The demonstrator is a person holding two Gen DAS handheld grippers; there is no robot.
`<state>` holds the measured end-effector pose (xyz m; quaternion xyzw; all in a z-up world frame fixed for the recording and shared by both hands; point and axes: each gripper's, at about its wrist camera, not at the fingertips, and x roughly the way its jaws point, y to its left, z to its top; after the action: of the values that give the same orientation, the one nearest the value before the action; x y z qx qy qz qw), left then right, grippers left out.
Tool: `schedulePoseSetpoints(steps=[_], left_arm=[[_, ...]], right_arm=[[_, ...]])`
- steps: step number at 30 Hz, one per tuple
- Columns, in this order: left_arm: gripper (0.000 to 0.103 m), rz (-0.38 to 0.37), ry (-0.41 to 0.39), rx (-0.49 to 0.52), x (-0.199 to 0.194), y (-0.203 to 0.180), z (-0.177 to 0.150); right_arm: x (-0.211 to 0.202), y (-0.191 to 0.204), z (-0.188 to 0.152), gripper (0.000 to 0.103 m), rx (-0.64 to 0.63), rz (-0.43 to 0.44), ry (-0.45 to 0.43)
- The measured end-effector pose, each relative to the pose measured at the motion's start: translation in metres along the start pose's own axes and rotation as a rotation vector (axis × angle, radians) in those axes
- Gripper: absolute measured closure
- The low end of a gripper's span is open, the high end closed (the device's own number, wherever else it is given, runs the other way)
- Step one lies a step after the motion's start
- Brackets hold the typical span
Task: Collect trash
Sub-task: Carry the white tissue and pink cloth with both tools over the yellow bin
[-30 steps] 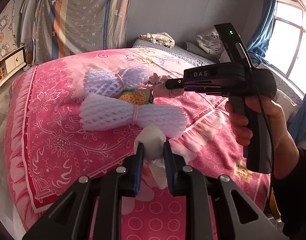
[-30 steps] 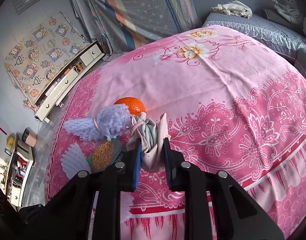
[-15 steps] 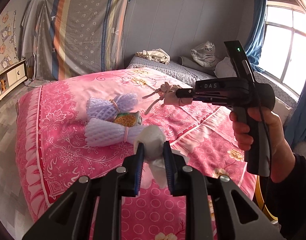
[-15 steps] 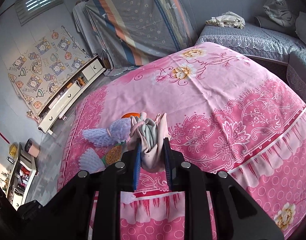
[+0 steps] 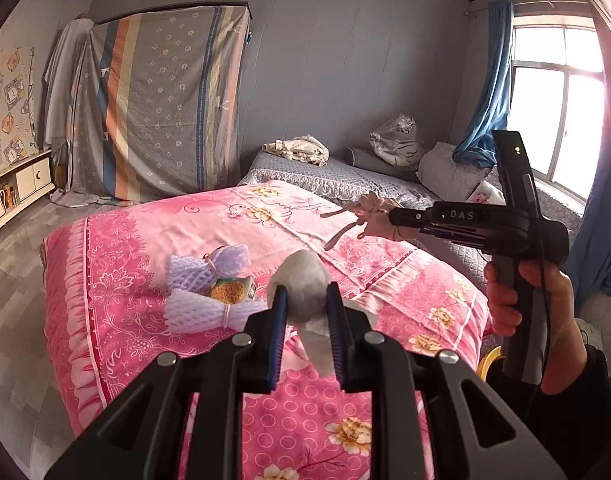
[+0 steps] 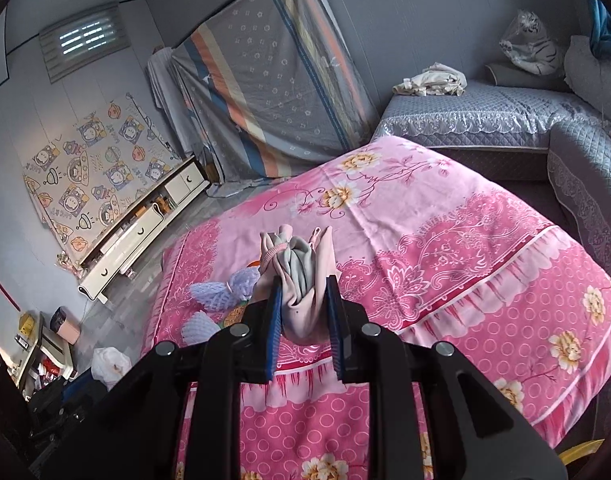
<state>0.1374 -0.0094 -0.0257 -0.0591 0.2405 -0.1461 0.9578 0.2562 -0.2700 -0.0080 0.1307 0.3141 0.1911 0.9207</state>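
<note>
My left gripper [image 5: 305, 312] is shut on a crumpled white tissue [image 5: 301, 292], held above the near edge of the pink bed [image 5: 145, 240]. My right gripper [image 6: 303, 308] is shut on a pink and grey cloth bundle [image 6: 299, 276] tied with a pink band; it also shows in the left wrist view [image 5: 369, 216], held in the air at the right. On the bed lie two purple foam fruit nets [image 5: 207, 268] [image 5: 201, 312] and a yellow snack wrapper [image 5: 229, 290]. An orange [image 6: 254, 265] is mostly hidden behind the bundle.
A grey quilted sofa [image 6: 505, 108] with a beige cloth and a tiger toy [image 6: 529, 44] stands behind the bed. A striped sheet [image 5: 157, 100] hangs on the wall. A low white cabinet [image 6: 145, 224] and a white plastic bag [image 6: 109, 364] are on the floor at left.
Both grippers have pulled up and back from the bed with their loads. The bed and the foam nets look smaller and farther away.
</note>
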Motion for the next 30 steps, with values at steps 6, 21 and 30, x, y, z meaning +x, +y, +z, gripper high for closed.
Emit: schedulePoseSetpoints(steps=[6,21,30], left_arm=[[0.084,-0.040,-0.039,0.046,-0.013,-0.030,0.009],[0.084,-0.197,-0.118,0.171,-0.031,-0.123,0.024],[0.084,-0.304,-0.122,0.244,-0.024,-0.184,0.023]], right_arm=[[-0.058,-0.019,0.000,0.084,0.017,-0.039,-0.080],[-0.184,-0.082,-0.026,0.084,0.102,-0.174,-0.238],[-0.245,-0.116,-0.064,0.084,0.154,-0.277,-0.319]])
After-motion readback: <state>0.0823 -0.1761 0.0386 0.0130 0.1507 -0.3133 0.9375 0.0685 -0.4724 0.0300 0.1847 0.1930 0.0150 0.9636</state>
